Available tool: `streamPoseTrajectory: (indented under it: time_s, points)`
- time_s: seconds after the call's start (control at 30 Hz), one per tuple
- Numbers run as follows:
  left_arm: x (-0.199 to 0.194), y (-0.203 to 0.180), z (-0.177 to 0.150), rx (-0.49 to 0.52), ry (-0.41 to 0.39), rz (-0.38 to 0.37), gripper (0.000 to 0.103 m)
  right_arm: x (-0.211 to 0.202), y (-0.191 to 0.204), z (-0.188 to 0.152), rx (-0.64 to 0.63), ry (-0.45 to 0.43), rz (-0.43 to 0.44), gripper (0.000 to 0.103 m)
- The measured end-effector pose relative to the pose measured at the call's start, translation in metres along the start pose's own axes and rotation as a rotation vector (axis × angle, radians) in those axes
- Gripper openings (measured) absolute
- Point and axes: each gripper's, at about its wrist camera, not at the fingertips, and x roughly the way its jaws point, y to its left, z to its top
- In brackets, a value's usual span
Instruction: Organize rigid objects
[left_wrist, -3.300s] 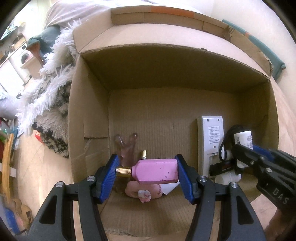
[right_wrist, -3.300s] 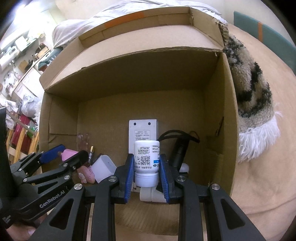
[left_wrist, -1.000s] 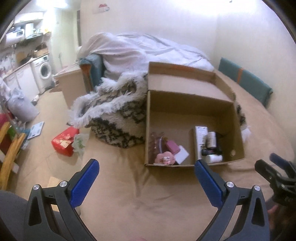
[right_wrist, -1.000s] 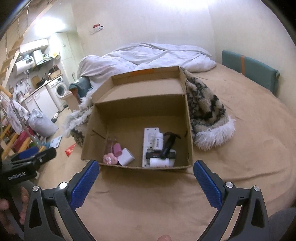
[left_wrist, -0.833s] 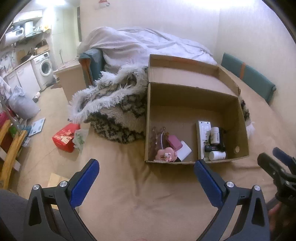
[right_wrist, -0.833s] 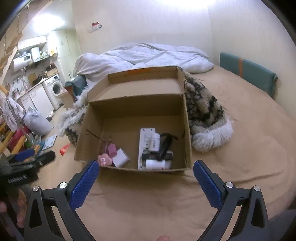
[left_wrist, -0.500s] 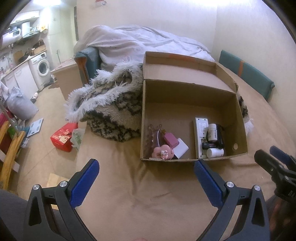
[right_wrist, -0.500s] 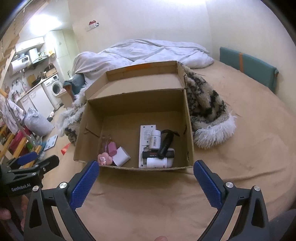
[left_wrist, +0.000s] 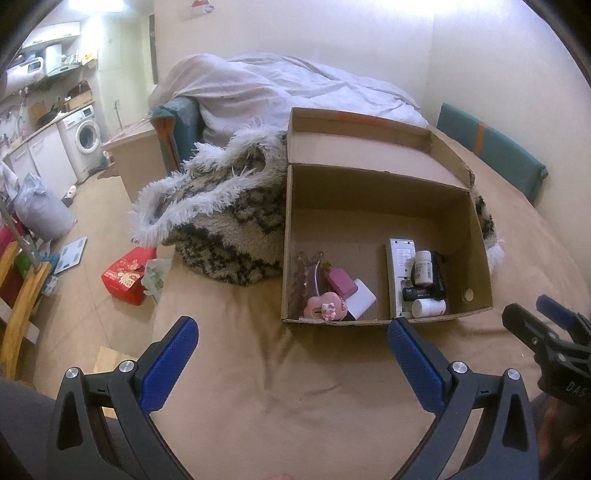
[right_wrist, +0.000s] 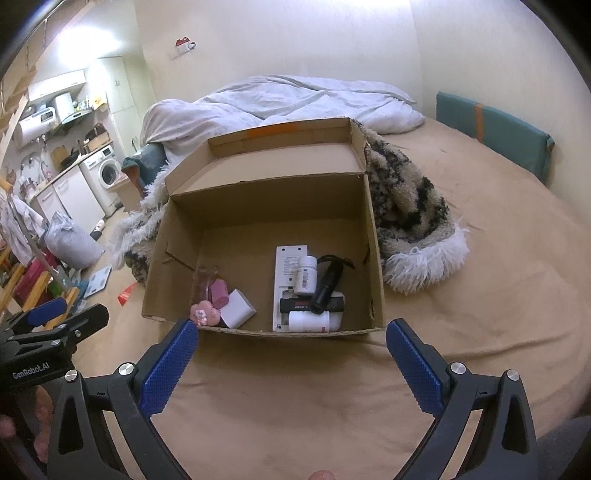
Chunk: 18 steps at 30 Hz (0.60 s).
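Observation:
An open cardboard box (left_wrist: 476, 229) (right_wrist: 375, 236) lies on the tan bedsheet. Inside on the left lie a pink perfume bottle (left_wrist: 341, 282) (right_wrist: 218, 290), a pink toy (left_wrist: 325, 305) and a white block (right_wrist: 238, 308). On the right lie a white remote (left_wrist: 398, 269) (right_wrist: 286, 269), a white pill bottle (left_wrist: 423, 267) (right_wrist: 306, 275), a black flashlight (right_wrist: 328, 278) and a second white bottle (right_wrist: 308, 321). My left gripper (left_wrist: 291, 350) and my right gripper (right_wrist: 290, 349) are both open and empty, held back in front of the box.
A shaggy black-and-white blanket (left_wrist: 229, 214) (right_wrist: 410, 221) lies behind and beside the box. A grey duvet (right_wrist: 295, 99) lies at the back. A teal cushion (right_wrist: 491, 129) lines the right wall. The floor at left holds a red box (left_wrist: 127, 277) and a washing machine (left_wrist: 86, 136).
Both grippers released their bottles inside the box and pulled back out, open. Over the last second the views shifted only slightly.

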Motion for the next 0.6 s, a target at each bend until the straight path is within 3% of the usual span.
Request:
streamPoseTrajectory:
  time_s: [0.6]
  points:
    - [0.0012, 0.0018, -0.0004, -0.007, 0.009, -0.002, 0.102, 0.0009, -0.0008, -0.0004, -0.001, 0.007, -0.008, 0.103]
